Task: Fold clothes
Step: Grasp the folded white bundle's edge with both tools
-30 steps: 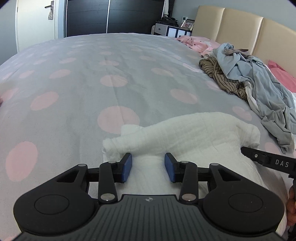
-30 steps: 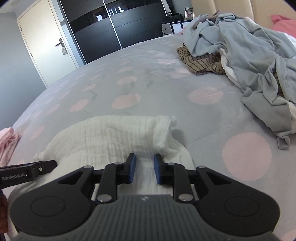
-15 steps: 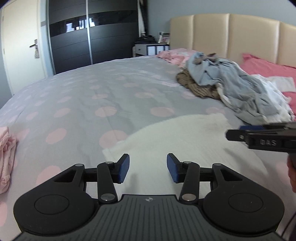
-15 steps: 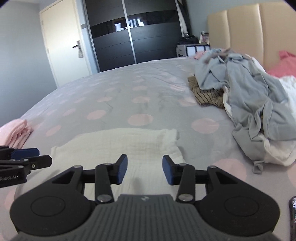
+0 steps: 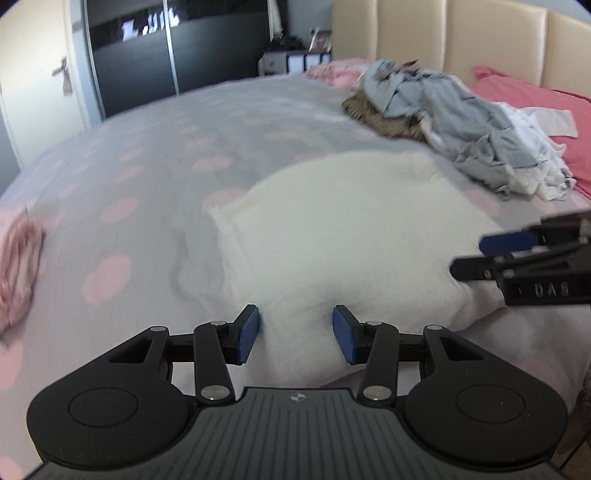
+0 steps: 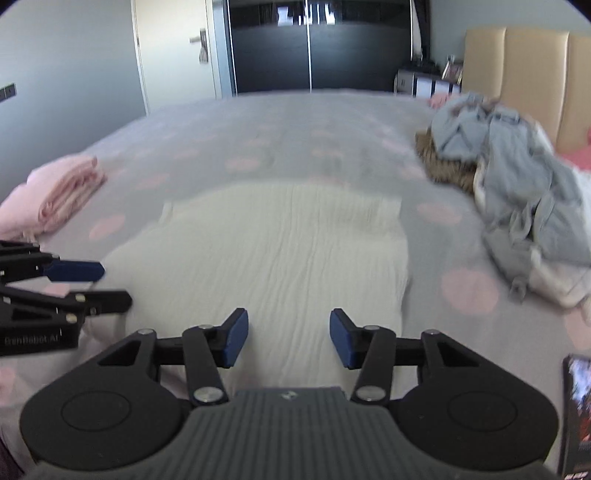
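Note:
A white folded garment (image 5: 343, 229) lies flat on the grey bedspread with pink dots (image 5: 147, 177); it also shows in the right wrist view (image 6: 273, 251). My left gripper (image 5: 295, 338) is open and empty above the garment's near edge. My right gripper (image 6: 288, 338) is open and empty, raised over the garment's near part. The right gripper shows at the right of the left wrist view (image 5: 524, 258). The left gripper shows at the left of the right wrist view (image 6: 55, 284).
A heap of unfolded blue-grey, white and brown striped clothes (image 6: 517, 184) lies to the right near the beige headboard (image 5: 461, 33). A folded pink garment (image 6: 55, 192) lies at the left. A phone (image 6: 576, 413) lies at the near right. Dark wardrobe doors (image 6: 317, 44) stand beyond the bed.
Both grippers have lifted up and back from the white garment, and their jaws have opened wider. The garment's sleeves now lie folded in, so it is a flat rectangle.

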`<state>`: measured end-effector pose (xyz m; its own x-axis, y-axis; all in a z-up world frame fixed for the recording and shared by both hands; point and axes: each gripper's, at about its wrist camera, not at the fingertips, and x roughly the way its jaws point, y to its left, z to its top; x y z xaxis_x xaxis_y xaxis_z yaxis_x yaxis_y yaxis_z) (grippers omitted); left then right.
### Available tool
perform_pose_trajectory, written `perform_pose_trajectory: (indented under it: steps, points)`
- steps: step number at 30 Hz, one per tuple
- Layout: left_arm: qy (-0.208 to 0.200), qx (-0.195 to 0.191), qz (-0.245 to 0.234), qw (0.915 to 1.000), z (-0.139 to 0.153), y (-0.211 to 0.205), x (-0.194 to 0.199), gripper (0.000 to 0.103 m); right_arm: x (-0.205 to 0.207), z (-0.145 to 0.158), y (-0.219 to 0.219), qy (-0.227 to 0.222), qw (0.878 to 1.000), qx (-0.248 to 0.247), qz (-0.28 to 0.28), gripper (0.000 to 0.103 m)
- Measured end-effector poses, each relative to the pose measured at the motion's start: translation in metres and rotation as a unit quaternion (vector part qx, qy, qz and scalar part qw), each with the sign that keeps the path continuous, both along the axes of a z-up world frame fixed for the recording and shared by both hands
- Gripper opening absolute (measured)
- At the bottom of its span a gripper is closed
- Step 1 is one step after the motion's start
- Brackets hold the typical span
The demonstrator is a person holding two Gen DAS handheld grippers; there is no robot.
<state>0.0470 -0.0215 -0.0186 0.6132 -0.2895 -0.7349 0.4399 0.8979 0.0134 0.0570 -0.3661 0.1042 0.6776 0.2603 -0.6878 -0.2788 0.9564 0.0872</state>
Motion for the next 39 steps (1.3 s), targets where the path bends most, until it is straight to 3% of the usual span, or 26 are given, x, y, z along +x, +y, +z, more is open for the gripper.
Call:
perform_pose_trajectory:
  steps: [1,4,7,13,18,21,24,27,31,39]
  points:
    - [0.022,-0.01,0.005,0.9997,-0.006,0.004,0.005,0.044,0.004,-0.011,-0.001,0.025,1.0,0.001,0.006,0.053]
    - [0.078,-0.062,0.034,0.9944,-0.021,0.023,0.017,0.052,0.004,-0.024,0.0,0.015,0.999,-0.01,0.026,0.053]
    - [0.1,-0.087,0.046,0.9901,-0.02,0.033,0.021,0.054,0.004,-0.021,0.0,0.02,0.999,-0.012,0.025,0.054]
    - [0.049,-0.06,0.017,0.9968,-0.002,0.031,0.005,0.053,0.0,-0.006,-0.009,0.026,0.999,-0.004,0.034,0.057]
    - [0.001,-0.074,0.033,0.9967,0.022,0.039,0.0,0.053,-0.011,0.016,-0.012,-0.013,0.999,-0.011,0.035,0.059]
    - [0.004,-0.117,0.05,0.9919,0.029,0.048,0.007,0.055,-0.005,0.023,-0.021,-0.017,1.0,0.007,0.015,0.063]
    - [0.014,-0.134,0.068,0.9885,0.026,0.053,0.018,0.06,0.004,0.027,-0.034,-0.014,1.0,0.022,-0.011,0.078]
    - [0.034,-0.156,0.074,0.9844,0.016,0.058,0.033,0.06,0.015,0.028,-0.048,-0.007,0.998,0.039,-0.038,0.079]
    - [0.076,-0.216,0.083,0.9699,-0.001,0.065,0.054,0.062,0.031,0.022,-0.066,0.019,0.994,0.079,-0.072,0.08]
    - [0.126,-0.257,0.078,0.955,-0.026,0.057,0.085,0.065,0.063,-0.009,-0.076,0.076,0.985,0.124,-0.096,0.08]
